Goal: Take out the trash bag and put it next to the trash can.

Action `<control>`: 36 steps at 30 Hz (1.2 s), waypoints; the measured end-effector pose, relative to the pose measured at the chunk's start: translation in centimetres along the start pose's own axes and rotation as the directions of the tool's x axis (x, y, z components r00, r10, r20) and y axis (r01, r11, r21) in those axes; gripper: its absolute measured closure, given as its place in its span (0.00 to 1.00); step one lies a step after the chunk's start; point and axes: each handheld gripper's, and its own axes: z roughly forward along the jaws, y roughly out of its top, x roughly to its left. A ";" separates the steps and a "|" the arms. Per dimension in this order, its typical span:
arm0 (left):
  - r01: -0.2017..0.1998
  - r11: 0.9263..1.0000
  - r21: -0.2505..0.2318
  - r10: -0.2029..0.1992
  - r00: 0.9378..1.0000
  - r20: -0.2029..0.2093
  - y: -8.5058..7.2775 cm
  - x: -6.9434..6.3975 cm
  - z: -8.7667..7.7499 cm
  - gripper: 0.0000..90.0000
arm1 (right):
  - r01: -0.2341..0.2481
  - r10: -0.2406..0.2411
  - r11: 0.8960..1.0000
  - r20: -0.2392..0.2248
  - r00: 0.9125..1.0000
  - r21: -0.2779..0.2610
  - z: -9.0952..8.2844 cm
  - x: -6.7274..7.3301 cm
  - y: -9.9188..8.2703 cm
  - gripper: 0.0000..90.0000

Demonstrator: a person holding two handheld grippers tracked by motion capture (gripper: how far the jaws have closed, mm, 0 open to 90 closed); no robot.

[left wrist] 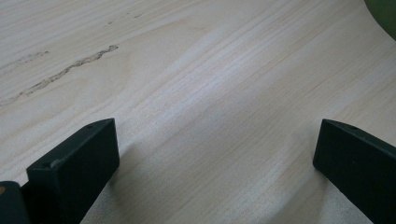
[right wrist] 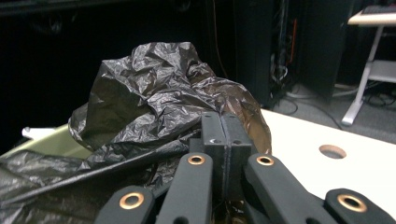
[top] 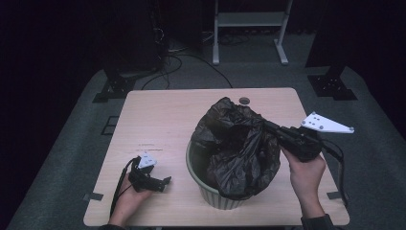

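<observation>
From the high view, the black bag (top: 237,148) sits bunched in the green bin (top: 210,191) at the table's (top: 158,115) near middle; the right gripper (top: 266,125) pinches its rim.

In the left gripper view, jaws apart over bare wood.

In the right gripper view, jaws are clamped on film (thin, slippery, tearable); gather the rim edge.

Black right gripper (top: 269,126), brass-ringed links, dark sleeves
</observation>
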 end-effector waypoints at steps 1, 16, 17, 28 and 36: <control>0.000 1.000 0.000 0.000 1.000 0.000 0.0 0.0 0.0 0.00 | 0.000 0.000 1.000 0.000 1.000 0.000 0.0 0.0 0.0 1.00; 0.000 1.000 0.000 0.000 1.000 0.000 0.0 0.0 0.0 0.00 | 0.049 -0.040 0.986 0.056 0.998 -0.159 -1.4 0.5 2.0 1.00; 0.000 1.000 0.000 0.000 1.000 0.000 0.0 0.0 0.0 0.00 | 0.056 -0.045 0.985 0.069 0.997 -0.162 -1.6 0.4 2.4 1.00; 0.000 1.000 0.000 0.000 1.000 0.001 0.0 0.0 0.0 0.00 | 0.097 -0.067 0.973 0.146 0.987 -0.208 -3.1 -0.6 6.0 1.00; 0.000 1.000 0.000 0.000 1.000 0.000 0.0 0.0 0.0 0.00 | 0.131 -0.087 0.963 0.190 0.978 -0.234 -3.9 -1.4 8.2 1.00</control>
